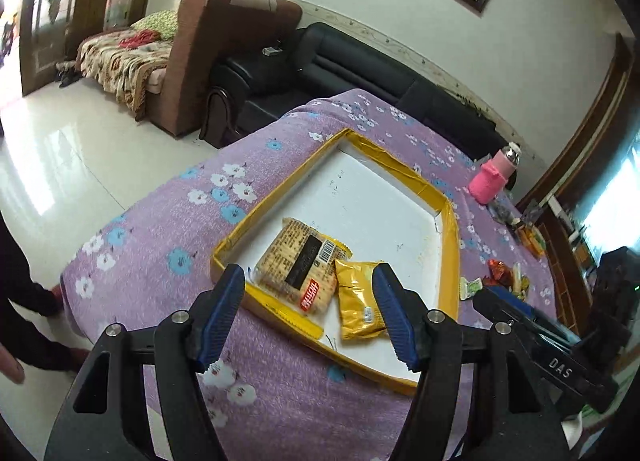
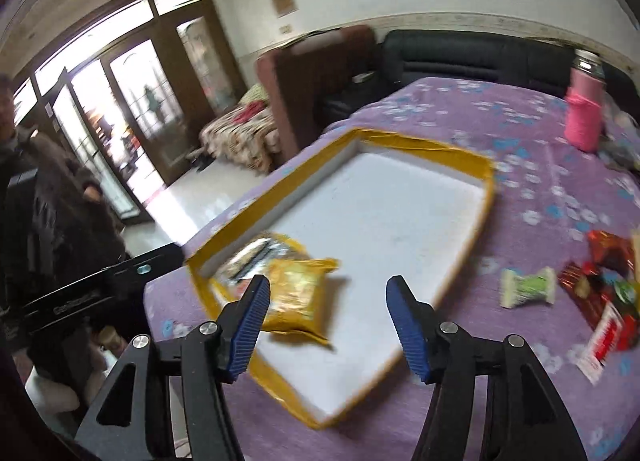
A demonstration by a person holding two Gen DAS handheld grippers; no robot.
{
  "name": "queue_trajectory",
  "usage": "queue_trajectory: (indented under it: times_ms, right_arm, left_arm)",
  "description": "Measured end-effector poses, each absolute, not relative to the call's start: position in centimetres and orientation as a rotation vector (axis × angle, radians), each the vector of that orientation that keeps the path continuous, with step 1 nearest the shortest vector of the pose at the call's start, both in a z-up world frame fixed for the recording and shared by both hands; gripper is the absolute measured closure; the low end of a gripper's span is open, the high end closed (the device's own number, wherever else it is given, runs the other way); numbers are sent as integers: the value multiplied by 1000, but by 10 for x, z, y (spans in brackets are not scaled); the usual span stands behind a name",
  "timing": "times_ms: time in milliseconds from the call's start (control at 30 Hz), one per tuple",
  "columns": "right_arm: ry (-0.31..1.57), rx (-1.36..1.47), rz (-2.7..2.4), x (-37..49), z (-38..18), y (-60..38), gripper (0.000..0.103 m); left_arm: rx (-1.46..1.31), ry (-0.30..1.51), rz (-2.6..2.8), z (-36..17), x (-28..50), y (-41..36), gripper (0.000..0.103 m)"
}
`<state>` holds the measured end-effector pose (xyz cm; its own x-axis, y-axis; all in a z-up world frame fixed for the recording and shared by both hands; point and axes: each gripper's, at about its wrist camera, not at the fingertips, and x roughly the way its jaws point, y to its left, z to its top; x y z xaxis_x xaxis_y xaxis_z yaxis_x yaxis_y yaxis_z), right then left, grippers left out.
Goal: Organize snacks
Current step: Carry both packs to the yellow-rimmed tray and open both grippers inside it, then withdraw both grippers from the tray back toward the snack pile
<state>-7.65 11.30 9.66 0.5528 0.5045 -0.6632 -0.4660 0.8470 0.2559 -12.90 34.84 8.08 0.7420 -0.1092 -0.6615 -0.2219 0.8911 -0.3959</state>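
Currently both the left hand-held gripper (image 1: 310, 311) and right hand-held gripper (image 2: 328, 323) gape empty above the tray (image 1: 450, 237). Ahead of them we read two packets, a cracker packet (image 1: 296, 265) and a yellow packet (image 1: 358, 303), as already sorted; loose snacks (image 2: 600, 285) wait right of it.

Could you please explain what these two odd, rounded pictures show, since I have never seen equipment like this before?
No robot is involved: a person holds one hand-held gripper in each hand, and each carries a wide-angle camera looking forward along its two blue-padded fingers. One picture comes from the left gripper, the other from the right gripper. The right view is blurred.

Both look down on a table under a purple flowered cloth. On it sits a shallow tray with a yellow rim and white floor. Inside lie a cracker packet and a yellow snack bag, overlapping near one corner. More snacks wait on the cloth outside the tray, including a small green-and-white packet and red wrappers. A bottle in a pink sleeve stands farther back.

Both grippers are open and hold nothing.
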Motion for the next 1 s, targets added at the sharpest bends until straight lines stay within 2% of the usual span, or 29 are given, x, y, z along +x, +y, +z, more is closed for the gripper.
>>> queue_trajectory:
  times_ms: [233,300,333,367,400,433,467,500,567,700,733,800,867,933,1000]
  right_arm:
    - [923,99,542,-66,62,103,37]
    - [949,64,525,-66,55,115,40]
    - [960,48,516,-67,53,120,45]
    - [953,13,475,-67,52,123,59]
    - [947,-13,445,-69,52,123,67]
    - [945,-39,418,-67,51,122,81]
    - [955,-46,410,-62,48,118,85]
    - [973,-35,421,-57,46,113,83]
    - [993,-6,449,-51,45,101,71]
    - [919,-13,471,-51,78,87,71]
    - [882,-13,473,-51,92,84,71]
    - [803,-2,487,-55,121,75,61]
    - [731,-4,495,-67,138,65,39]
    - [689,-16,497,-82,135,57,33]
    - [703,-26,484,-89,118,51,33]
  left_arm:
    - [-535,758,113,63,-122,340,37]
    - [-514,759,124,62,-119,334,37]
    - [-504,770,123,63,-117,330,37]
    - [-499,775,116,65,-117,327,37]
    - [-497,772,107,67,-118,324,37]
    - [-491,765,99,70,-119,321,37]
    - [-482,759,100,73,-120,318,37]
    - [-479,758,100,75,-120,317,37]
    - [-470,758,89,83,-117,314,37]
    - [-375,700,179,136,-96,320,37]
    - [-353,685,193,149,-92,321,32]
    - [-316,677,226,166,-90,319,24]
    - [-276,673,199,166,-97,308,22]
    - [-272,701,149,150,-107,295,22]
    - [-312,757,67,126,-113,284,22]
